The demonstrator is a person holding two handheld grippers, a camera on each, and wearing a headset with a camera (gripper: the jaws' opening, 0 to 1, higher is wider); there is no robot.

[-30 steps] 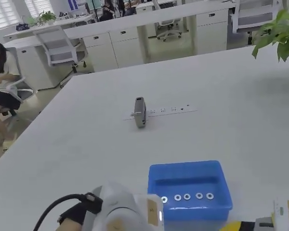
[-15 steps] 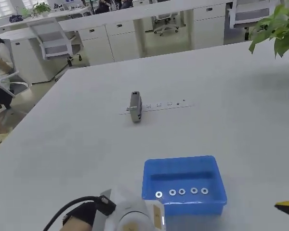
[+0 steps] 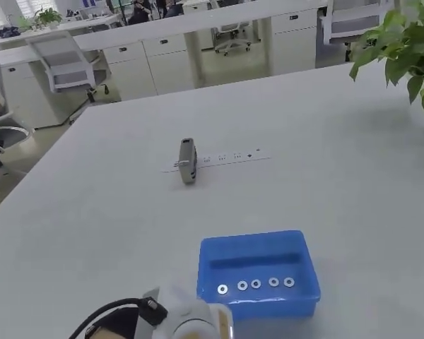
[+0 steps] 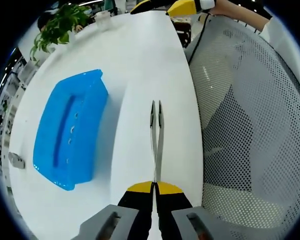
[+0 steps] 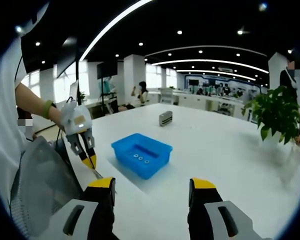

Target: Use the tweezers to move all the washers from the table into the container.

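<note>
A blue container (image 3: 258,272) stands near the table's front edge, and a row of several washers (image 3: 255,284) lies in it. My left gripper (image 4: 154,186) is shut on the tweezers (image 4: 156,135). Their tips lie close together over the table's edge with nothing visible between them, to the right of the container (image 4: 70,130). The left gripper's body (image 3: 187,321) sits at the bottom, just left of the container. My right gripper (image 5: 152,184) is open and holds nothing, raised above the table and facing the container (image 5: 141,154) and the left gripper (image 5: 80,130).
A white power strip (image 3: 222,158) with a grey adapter (image 3: 188,160) lies at mid-table. A potted plant (image 3: 403,49) stands at the far right. A mesh chair back (image 4: 250,125) is close beside the table's edge. Desks and chairs fill the room behind.
The head camera has panned, so the container sits further left in the picture. The right gripper's yellow tip has slid off the bottom right of the head view.
</note>
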